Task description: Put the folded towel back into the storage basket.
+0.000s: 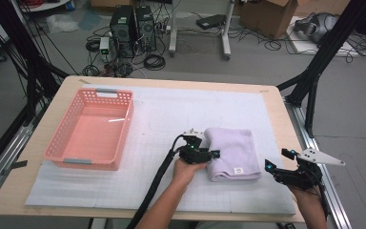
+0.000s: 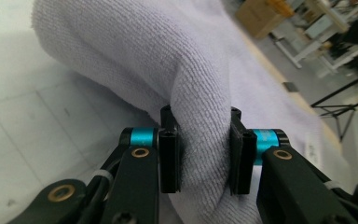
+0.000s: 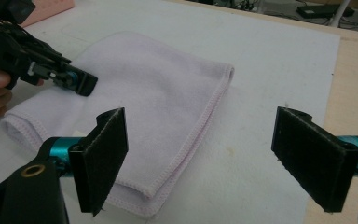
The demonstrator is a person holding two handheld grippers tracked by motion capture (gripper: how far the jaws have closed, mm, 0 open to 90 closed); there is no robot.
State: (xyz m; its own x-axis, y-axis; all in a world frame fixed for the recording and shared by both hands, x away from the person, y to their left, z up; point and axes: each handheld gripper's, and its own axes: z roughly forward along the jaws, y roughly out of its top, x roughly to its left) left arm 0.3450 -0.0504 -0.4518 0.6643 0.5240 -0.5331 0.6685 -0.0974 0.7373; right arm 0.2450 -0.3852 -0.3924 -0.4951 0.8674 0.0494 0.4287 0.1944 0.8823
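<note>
A folded lilac towel (image 1: 233,152) lies on the white mat (image 1: 171,109), right of the middle. My left gripper (image 1: 213,154) reaches into the towel's left edge from the side. In the left gripper view its two pads pinch a raised fold of the towel (image 2: 168,56) between them, so my left gripper (image 2: 203,144) is shut on the cloth. My right gripper (image 1: 276,161) sits near the table's right front corner, apart from the towel. In the right gripper view the towel (image 3: 168,102) lies ahead of my right gripper (image 3: 205,144), whose jaws stand wide open with nothing between them. The left gripper (image 3: 70,77) shows there at the towel's far left.
A pink plastic basket (image 1: 128,119) with nothing in it stands on the left of the mat. The wooden table's right edge (image 1: 286,133) runs close to my right gripper. Computers, cables and boxes lie on the floor beyond the table.
</note>
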